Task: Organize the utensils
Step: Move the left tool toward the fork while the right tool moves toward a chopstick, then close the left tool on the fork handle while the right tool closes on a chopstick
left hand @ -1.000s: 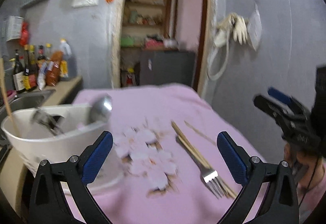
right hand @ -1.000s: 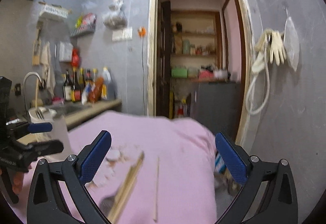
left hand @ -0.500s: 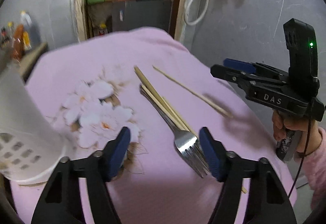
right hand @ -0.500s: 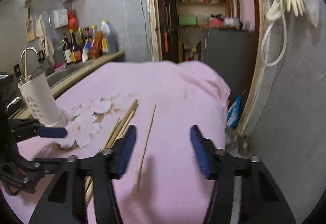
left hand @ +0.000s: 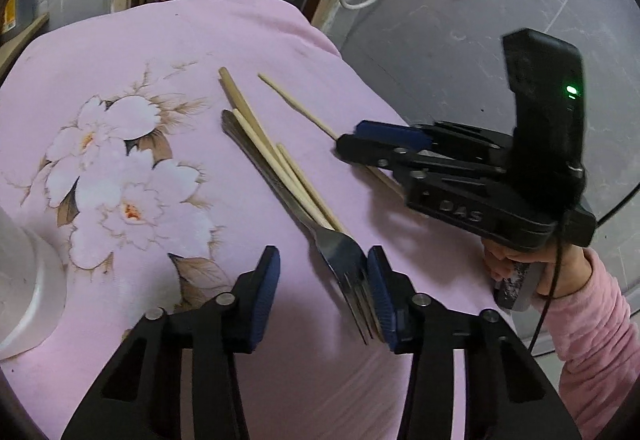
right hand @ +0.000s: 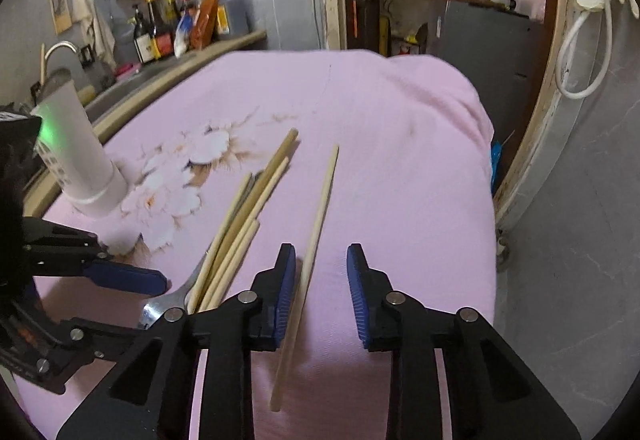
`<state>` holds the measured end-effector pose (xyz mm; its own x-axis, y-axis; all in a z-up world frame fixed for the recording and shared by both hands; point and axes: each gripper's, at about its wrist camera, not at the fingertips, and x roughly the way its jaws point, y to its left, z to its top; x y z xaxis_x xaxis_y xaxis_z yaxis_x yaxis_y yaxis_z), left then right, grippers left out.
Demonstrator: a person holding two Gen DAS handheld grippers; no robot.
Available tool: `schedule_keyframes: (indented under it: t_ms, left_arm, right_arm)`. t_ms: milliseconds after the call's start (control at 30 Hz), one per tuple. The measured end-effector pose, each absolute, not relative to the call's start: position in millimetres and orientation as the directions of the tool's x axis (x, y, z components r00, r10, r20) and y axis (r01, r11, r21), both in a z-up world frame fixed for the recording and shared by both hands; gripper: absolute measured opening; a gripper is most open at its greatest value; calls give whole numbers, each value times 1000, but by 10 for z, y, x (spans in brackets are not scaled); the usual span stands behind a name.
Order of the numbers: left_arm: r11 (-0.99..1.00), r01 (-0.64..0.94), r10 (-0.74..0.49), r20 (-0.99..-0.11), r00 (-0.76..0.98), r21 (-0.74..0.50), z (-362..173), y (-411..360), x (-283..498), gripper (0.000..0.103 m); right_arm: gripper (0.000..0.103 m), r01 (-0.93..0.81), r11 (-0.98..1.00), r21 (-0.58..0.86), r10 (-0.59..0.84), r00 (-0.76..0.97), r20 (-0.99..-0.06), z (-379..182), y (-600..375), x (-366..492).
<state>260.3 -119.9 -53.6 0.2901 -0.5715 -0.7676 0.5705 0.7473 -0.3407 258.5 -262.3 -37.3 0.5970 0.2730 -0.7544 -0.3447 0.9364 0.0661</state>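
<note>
Left claw (left hand: 322,290) over fork (left hand: 344,260) tines, jaws just narrowing, not yet clamped; right pad at tine edge. Fork lies on pink floral cloth (left hand: 160,39) covering the surface, under three chopsticks (left hand: 280,163). Right claw (right hand: 320,294) also narrowing, unclamped, straddling lone chopstick (right hand: 320,207). White utensil holder (right hand: 80,159) upright at left.

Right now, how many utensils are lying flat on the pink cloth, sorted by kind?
Chopsticks: 5 (four bundled, one apart)
Fork: 1
Total: 6
</note>
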Motion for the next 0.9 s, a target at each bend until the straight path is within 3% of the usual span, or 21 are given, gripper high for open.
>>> schedule_keyframes:
  t_ms: [167,267,533,800,900]
  left_arm:
    - [718,600,-592,-763,259,-353,-530,-1247,2551,14]
    - [717,612,-585,-764,271,-332,-505,-1250,2497,6]
    - [766,536,-567,-766,303,-355,-517,-942,2352,0]
    - [783,494,-565,-766,308,-378,-472,-589,2149,0]
    - [792,480,-557,-767,319,-376,-436,-500,2134,5]
  right_arm:
    - [12,-340,939,57,262,595,-760,-372,-2630,2557]
    - [6,-336,941,43,248,599,-761,-356,-2588,2520]
    - [4,-327,945,18,225,609,-761,-325,-2579,2329]
    - [5,-361,930,71,271,542,-796,-325,-2520,2200]
    - [6,-364,929,68,270,539,-798,-324,-2472,2249]
